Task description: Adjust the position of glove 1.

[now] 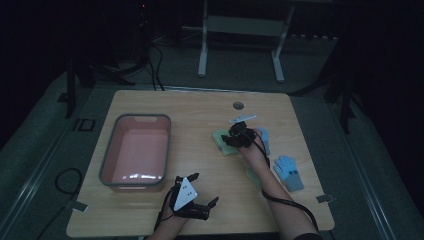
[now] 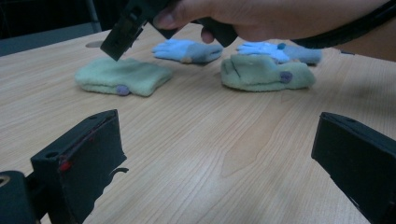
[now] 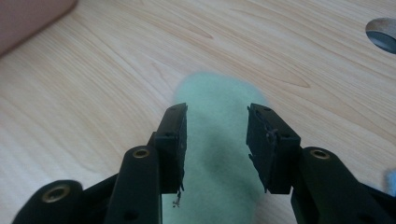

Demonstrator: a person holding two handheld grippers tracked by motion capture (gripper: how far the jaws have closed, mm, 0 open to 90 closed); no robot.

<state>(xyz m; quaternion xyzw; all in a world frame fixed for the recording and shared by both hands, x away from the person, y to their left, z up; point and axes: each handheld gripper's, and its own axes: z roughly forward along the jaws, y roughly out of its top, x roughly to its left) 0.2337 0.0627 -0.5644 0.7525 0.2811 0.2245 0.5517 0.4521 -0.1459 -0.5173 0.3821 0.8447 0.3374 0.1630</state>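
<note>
R gripper (image 1: 239, 134): over green mitten at desk centre-right, tilted down, tips toward far-left; jaws part-open, narrowish, straddling mitten in R gripper view (image 3: 217, 144), pads not pressing cloth; no firm grip visible.
R hand (image 1: 253, 150): wrapped round gripper body, wrist bent down, forearm in from bottom-right, running diagonally over desk; black cable trailing along forearm. In L gripper view, thumb + fingers on top of gripper, jaw tip just above mitten's far edge.
Green mitten (image 1: 221, 141): flat on desk, right of tub, partly under R gripper; in L gripper view (image 2: 122, 76) lying flat, small purple dot on near edge; in R gripper view (image 3: 215, 140) running lengthwise between jaws.
2nd green mitten (image 2: 265, 72): flat on desk, just beside R forearm, apart from 1st; purple dot on side.
L gripper (image 1: 192, 192): near front edge of desk, low, roughly level, grey 3-cornered plate on top; jaws wide open, nothing between, bare desk ahead in L gripper view.
L hand (image 1: 172, 220): in from bottom edge, gripping body from behind, mostly hidden.
Blue gloves: one (image 1: 288, 171) right of R forearm, fingers pointing away; another (image 1: 263, 137) just behind R hand.
Tub (image 1: 110, 150): pink, grey rim, left half of desk, well apart from mittens.
Desk (image 1: 200, 110): light wood, round hole near far edge.
</note>
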